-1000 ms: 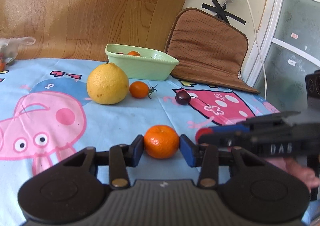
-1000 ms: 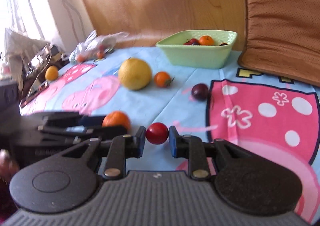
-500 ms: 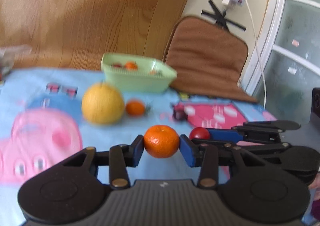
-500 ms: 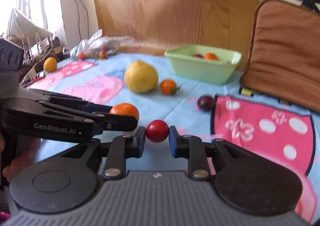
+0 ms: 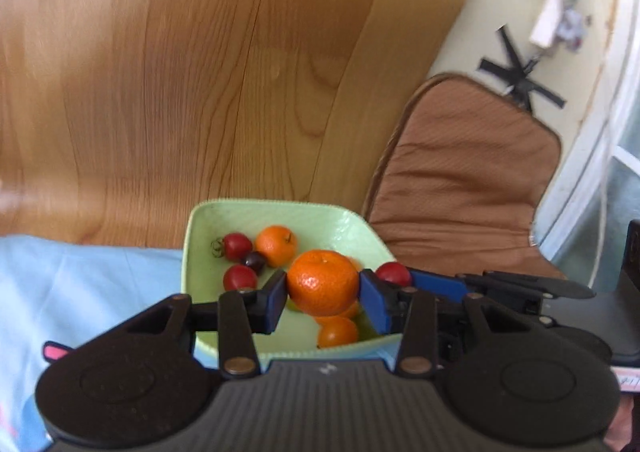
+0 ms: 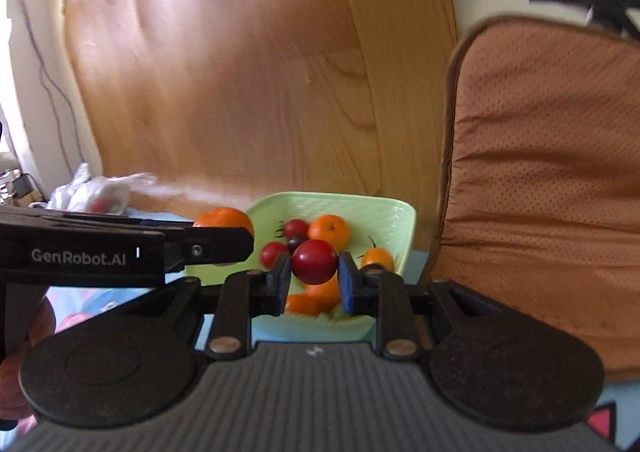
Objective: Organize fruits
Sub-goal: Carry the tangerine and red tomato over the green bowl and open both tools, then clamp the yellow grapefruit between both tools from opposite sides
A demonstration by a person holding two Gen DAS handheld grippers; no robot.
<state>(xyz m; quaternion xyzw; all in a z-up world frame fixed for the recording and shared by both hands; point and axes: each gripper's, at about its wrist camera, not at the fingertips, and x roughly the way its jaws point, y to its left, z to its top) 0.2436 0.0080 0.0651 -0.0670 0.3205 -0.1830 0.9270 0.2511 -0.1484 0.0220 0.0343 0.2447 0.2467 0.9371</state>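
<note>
- My left gripper [image 5: 323, 294] pinches a tangerine [image 5: 322, 281] above the green bowl [image 5: 224, 212].
- My right gripper [image 6: 314, 279] pinches a red tomato [image 6: 313, 261] just inside the bowl's near rim.

My orange mandarin [image 5: 322, 281] pinched in the left tool [image 5: 322, 292] above the pale green bowl [image 5: 280, 216], my red cherry tomato [image 6: 313, 261] pinched in the right tool [image 6: 313, 278] over it, bowl holding cherry tomatoes [image 5: 237, 245], small oranges [image 5: 276, 245], a dark fruit [image 5: 254, 261]

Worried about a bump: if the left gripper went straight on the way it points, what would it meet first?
Probably the fruit lying in the green bowl, likely the small orange fruits just beyond the held mandarin; depth is unclear.
</note>
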